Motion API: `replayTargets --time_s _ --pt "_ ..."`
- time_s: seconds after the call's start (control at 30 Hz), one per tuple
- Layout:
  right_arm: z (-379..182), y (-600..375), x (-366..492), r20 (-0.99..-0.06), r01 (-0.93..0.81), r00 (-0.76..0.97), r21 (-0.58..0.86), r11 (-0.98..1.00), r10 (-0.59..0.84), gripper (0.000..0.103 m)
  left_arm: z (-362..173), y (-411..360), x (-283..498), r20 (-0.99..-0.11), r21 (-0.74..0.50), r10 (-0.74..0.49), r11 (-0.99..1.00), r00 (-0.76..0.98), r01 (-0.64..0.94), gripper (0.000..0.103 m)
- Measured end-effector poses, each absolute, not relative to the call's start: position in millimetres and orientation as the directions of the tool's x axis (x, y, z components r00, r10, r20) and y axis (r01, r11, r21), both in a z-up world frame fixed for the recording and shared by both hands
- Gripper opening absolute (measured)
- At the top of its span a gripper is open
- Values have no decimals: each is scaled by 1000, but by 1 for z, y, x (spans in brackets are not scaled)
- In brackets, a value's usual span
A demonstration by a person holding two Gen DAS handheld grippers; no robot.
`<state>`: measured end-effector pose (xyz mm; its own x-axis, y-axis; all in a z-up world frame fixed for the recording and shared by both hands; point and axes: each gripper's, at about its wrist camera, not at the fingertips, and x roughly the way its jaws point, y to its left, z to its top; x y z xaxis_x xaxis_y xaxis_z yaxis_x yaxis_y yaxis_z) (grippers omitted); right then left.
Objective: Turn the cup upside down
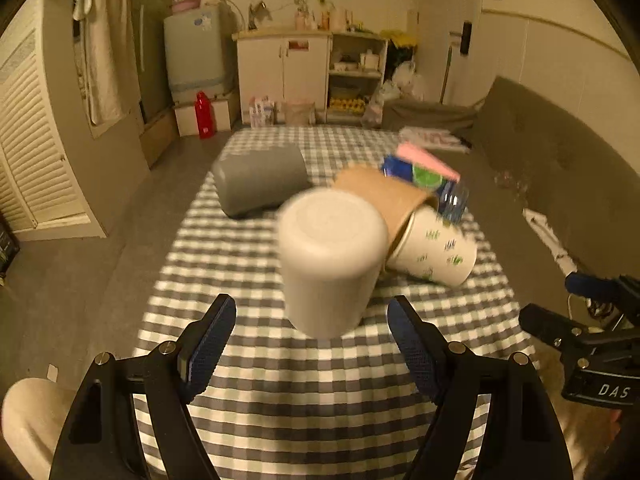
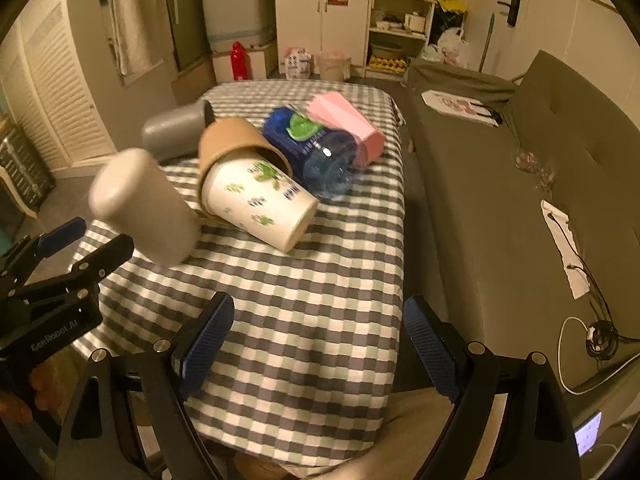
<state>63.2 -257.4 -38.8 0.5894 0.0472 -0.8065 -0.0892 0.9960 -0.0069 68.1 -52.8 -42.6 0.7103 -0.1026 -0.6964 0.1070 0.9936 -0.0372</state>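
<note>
A: What is shown in the left wrist view?

B: The left gripper (image 1: 310,340) is seen with its fingers spread wide and nothing pinched. Between and just beyond its blue pads (image 1: 210,346) a plain beige cup (image 1: 330,258) is seen bottom-up and blurred, its closed base turned toward the camera, its lower edge at the checked tablecloth (image 1: 320,400). Whether it is resting flat cannot be told. Behind it a printed paper cup (image 1: 436,250) is lying on its side inside a brown sleeve (image 1: 384,194). A grey cup (image 1: 258,184) is lying further back, and a blue bottle (image 1: 424,180) beside a pink block (image 1: 428,160). The right gripper (image 1: 576,320) is glimpsed at the edge.

A: And in the right wrist view?

B: The right gripper (image 2: 320,336) is held over the cloth (image 2: 304,300), fingers spread apart, nothing between them. The beige cup (image 2: 146,208) is seen to its left, tilted, base uppermost, in front of the left gripper (image 2: 84,240), whose fingers are apart and not touching it. The printed cup (image 2: 260,204), the bottle (image 2: 316,148) and a sofa (image 2: 500,184) are seen alongside.
</note>
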Motion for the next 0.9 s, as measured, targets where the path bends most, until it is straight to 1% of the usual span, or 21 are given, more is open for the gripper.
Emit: replayTargets --time_s 0.27,0.47,0.6,0.7,0.9 --pt "-1 -231 33 -692 -134 715 4 991 100 87 -6 -19 35 -586 -55 -93 996 805 75 81" --pt "11 -208 10 -603 -138 787 29 990 127 87 -2 -6 14 -541 -37 -82 997 837 74 81" --pt "5 -200 2 -571 -119 811 47 992 125 87 -4 0 3 -518 -32 -82 997 852 76 81" --pt "-5 -198 0 -561 -100 821 34 994 102 87 -8 3 -4 -511 -27 -77 997 856 74 81" --pt "-18 -200 2 -572 -73 818 -1 997 60 87 -16 4 -7 -501 -38 -76 997 862 65 81"
